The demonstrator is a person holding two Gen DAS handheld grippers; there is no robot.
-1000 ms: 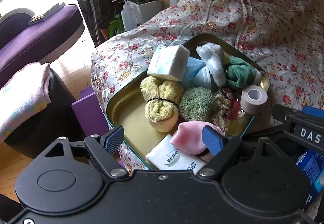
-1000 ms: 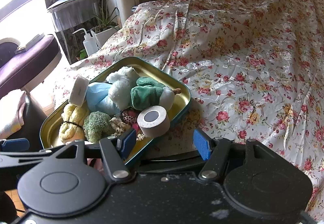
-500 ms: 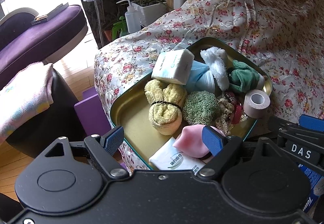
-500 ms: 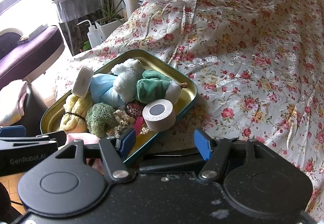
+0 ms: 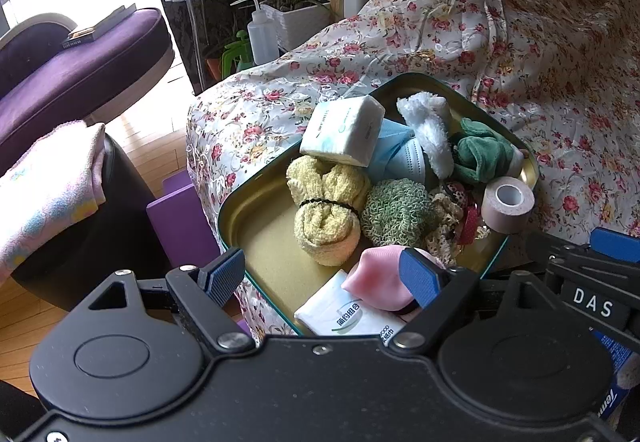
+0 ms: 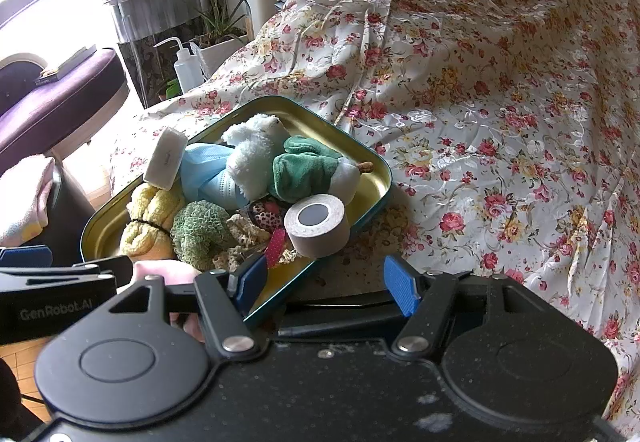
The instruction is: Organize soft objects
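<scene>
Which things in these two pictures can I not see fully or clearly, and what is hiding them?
- Pink soft item: left wrist view, one finger of the left tool covers part; its kind is unclear.
- Tissue pack at the tin's near end: same view, the tool body hides its lower part.
- Blue box: same view, cut off by the right edge.
- Tin, near corner: right wrist view, behind the right tool.

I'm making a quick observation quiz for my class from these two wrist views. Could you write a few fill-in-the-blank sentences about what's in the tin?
1. The yellow towel bundle is tied around its middle with a black ____.
2. The tin tray rests on a bedspread printed with ____.
3. The roll of tape leans on the tray's rim on the side nearest the ____ gripper.
4. Beside the yellow bundle lies a knitted scrubber coloured ____.

Missing words: band; flowers; right; green
</scene>
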